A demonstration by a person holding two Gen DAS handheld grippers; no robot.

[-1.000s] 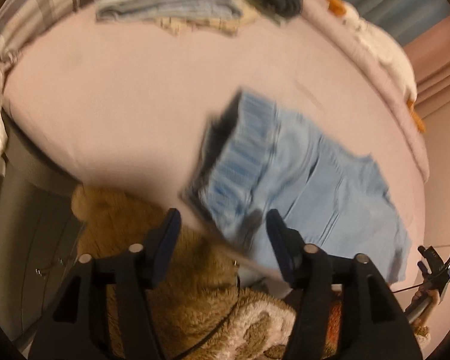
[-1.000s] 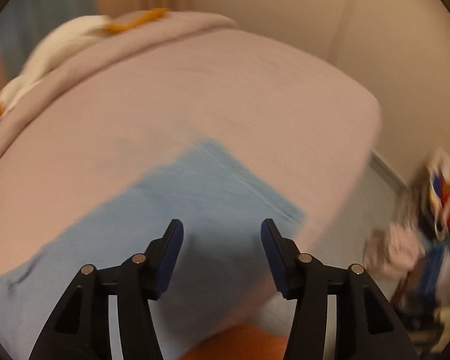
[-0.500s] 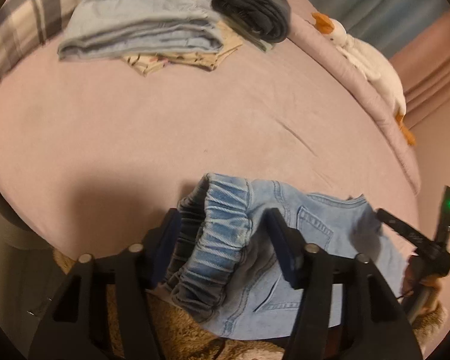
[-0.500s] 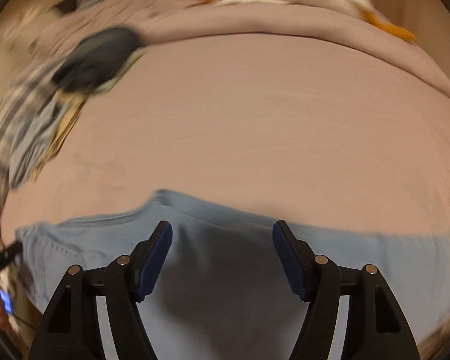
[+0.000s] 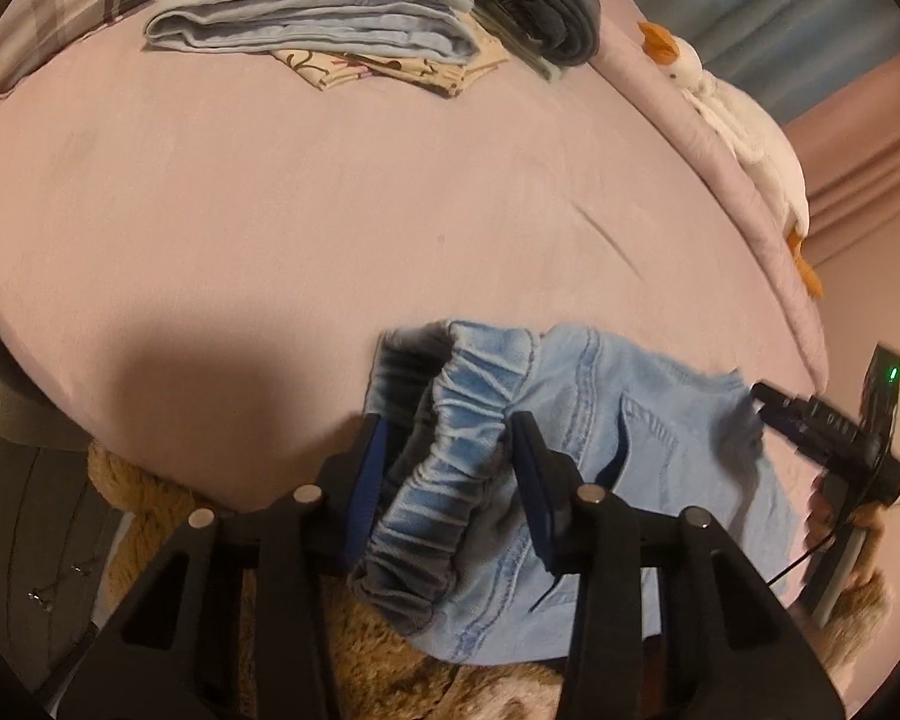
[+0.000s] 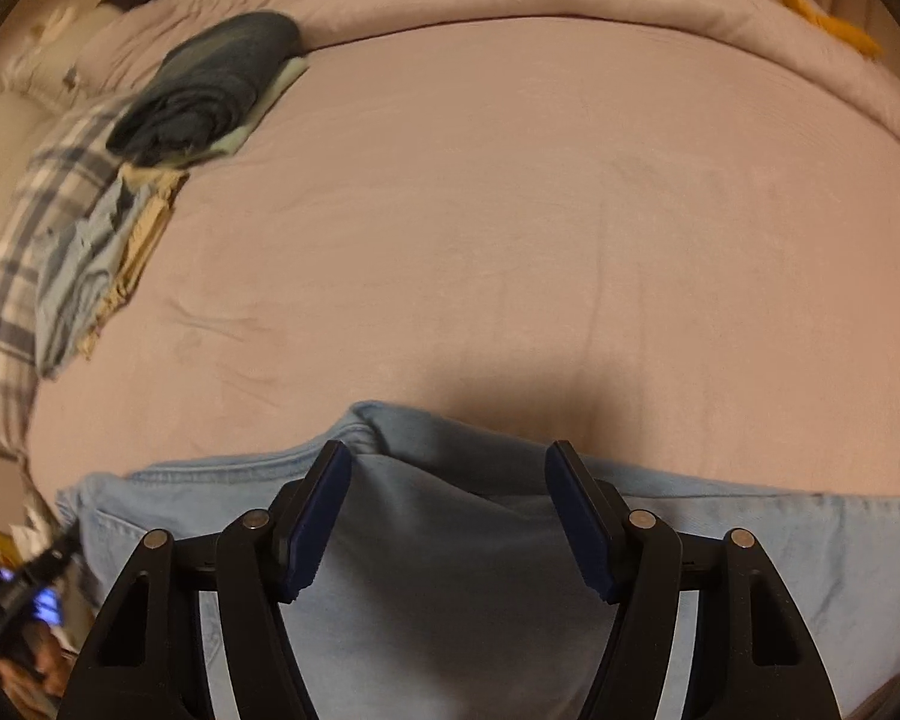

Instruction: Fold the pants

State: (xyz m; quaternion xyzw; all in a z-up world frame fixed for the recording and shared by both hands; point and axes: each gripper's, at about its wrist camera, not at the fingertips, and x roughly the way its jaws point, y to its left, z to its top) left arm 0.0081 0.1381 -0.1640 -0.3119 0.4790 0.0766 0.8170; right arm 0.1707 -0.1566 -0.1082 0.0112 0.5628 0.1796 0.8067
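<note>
Two black grippers work over light-blue denim pants [image 5: 648, 456] lying along the near edge of a pink-sheeted bed [image 5: 330, 228]. The left gripper [image 5: 450, 468] has just been closing its jaws, and the gathered elastic waistband [image 5: 450, 456] sits between the blue pads. The right gripper [image 6: 450, 516] hangs with jaws wide over the leg fabric [image 6: 444, 588], gripping nothing. Folded clothes [image 5: 330, 18] are stacked at the far side.

Dim warm light; soft shadows; fisheye-bent edges.
</note>
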